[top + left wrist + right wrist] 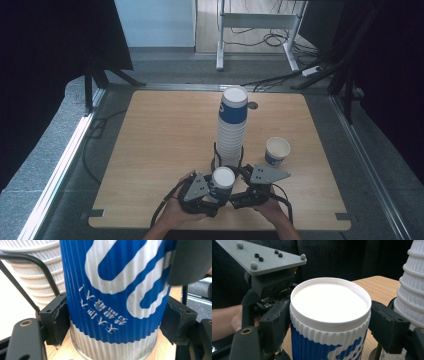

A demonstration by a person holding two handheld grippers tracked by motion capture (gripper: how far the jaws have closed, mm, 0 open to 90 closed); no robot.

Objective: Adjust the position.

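Note:
A blue-and-white ribbed paper cup [221,184] with a white lid [330,301] stands near the table's front edge. My left gripper [113,325] is shut on the cup's lower body [112,290], a pad pressed to each side. From the other side, my right gripper [330,320] straddles the lid. Its pads [387,325] sit just off the lid's rim, so it reads as open. In the high view the left gripper [216,194] and right gripper [231,184] meet at the cup, a hand behind each. The left gripper's grey plate [262,257] faces the right gripper view.
A tall stack of cups [232,125] in a black wire holder [227,159] rises right behind the held cup. One open cup [276,150] stands to its right. The wooden table [165,130] has bare room on the left. Cables and desk legs lie beyond it.

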